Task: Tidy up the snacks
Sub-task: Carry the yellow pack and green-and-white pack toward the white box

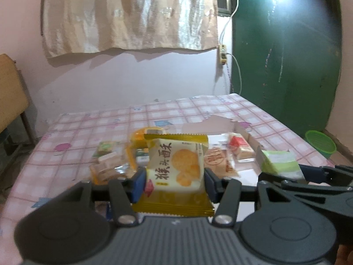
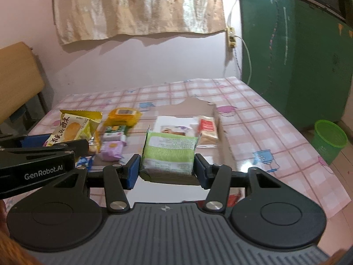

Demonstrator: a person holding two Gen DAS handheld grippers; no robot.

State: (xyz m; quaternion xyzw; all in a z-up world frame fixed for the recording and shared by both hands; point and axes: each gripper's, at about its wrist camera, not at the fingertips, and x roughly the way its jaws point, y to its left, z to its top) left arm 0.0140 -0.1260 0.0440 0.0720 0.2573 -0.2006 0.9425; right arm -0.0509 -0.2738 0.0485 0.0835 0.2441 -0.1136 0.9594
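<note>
The table [image 2: 275,132] with its pink checked cloth lies below and ahead of both grippers. A torn cardboard box [image 2: 194,108] sits ahead of the right gripper [image 2: 167,167], with snack packs inside. The left gripper [image 1: 175,181] pinches a yellow cookie pack [image 1: 176,165] between its blue pads. The right gripper pinches a green snack pack [image 2: 168,152] (held up off the table). More small snacks [image 2: 112,148] lie ahead of the left gripper.
</note>
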